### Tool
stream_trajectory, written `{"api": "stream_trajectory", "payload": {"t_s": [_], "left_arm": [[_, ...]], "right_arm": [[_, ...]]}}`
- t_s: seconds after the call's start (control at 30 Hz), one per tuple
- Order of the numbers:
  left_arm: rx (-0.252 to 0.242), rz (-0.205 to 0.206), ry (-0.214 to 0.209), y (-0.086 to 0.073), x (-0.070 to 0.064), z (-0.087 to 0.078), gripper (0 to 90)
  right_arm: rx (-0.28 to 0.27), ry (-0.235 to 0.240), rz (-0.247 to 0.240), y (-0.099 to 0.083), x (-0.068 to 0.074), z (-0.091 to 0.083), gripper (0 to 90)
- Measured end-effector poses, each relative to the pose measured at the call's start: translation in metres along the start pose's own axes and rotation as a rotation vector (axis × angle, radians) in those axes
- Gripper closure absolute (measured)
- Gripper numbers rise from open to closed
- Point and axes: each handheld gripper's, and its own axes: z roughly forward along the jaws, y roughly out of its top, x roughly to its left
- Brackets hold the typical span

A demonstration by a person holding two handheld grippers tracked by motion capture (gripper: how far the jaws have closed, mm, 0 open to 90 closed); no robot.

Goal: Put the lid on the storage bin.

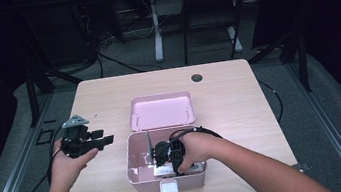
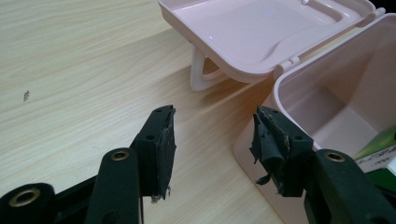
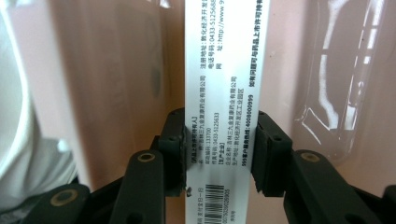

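A pink storage box (image 1: 137, 177) stands open near the table's front edge, its lid (image 1: 161, 110) folded back behind it. My right gripper (image 1: 163, 158) reaches down inside the box. In the right gripper view it (image 3: 219, 149) is shut on the narrow side of a white printed carton (image 3: 225, 79) with a barcode. My left gripper (image 1: 105, 137) is held above the table just left of the box, open and holding nothing. In the left gripper view it (image 2: 212, 140) points at the box's near corner (image 2: 261, 135), with the lid (image 2: 261, 32) beyond.
The wooden table (image 1: 229, 98) has a round cable hole (image 1: 196, 77) at its back. A green-and-white pack (image 2: 379, 149) lies in the box. Clear plastic (image 3: 336, 88) and something white (image 3: 23, 140) lie beside the carton. Desk legs and cables stand behind the table.
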Motion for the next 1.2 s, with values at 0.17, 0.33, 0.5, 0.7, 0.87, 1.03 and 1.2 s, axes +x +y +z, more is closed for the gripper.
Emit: {"api": "stream_trajectory", "payload": {"t_s": [0.17, 0.33, 0.5, 0.7, 0.87, 1.03, 1.2], "left_arm": [[0.000, 0.000, 0.001, 0.000, 0.000, 0.000, 48.4], [0.005, 0.001, -0.002, 0.000, 0.001, -0.002, 48.4], [0.000, 0.000, 0.004, -0.001, 0.001, -0.003, 48.4], [-0.003, 0.002, 0.007, -0.001, 0.000, -0.004, 48.5], [0.000, 0.004, 0.001, -0.001, -0.001, -0.005, 48.7], [-0.005, 0.013, 0.004, 0.000, -0.003, -0.005, 48.9], [-0.017, 0.025, 0.005, 0.000, -0.005, -0.006, 49.8]], "right_arm": [[0.002, 0.001, -0.020, 0.001, 0.000, 0.000, 61.4], [-0.002, 0.011, -0.025, 0.000, 0.000, 0.000, 61.0], [0.000, 0.028, -0.008, 0.000, 0.000, -0.003, 58.8], [-0.026, 0.020, 0.015, -0.005, 0.000, -0.015, 58.1], [-0.052, 0.006, 0.022, -0.008, 0.002, -0.023, 57.9], [-0.062, -0.010, 0.031, -0.009, 0.005, -0.032, 56.1], [-0.082, -0.034, 0.041, -0.011, 0.009, -0.045, 55.4]]}}
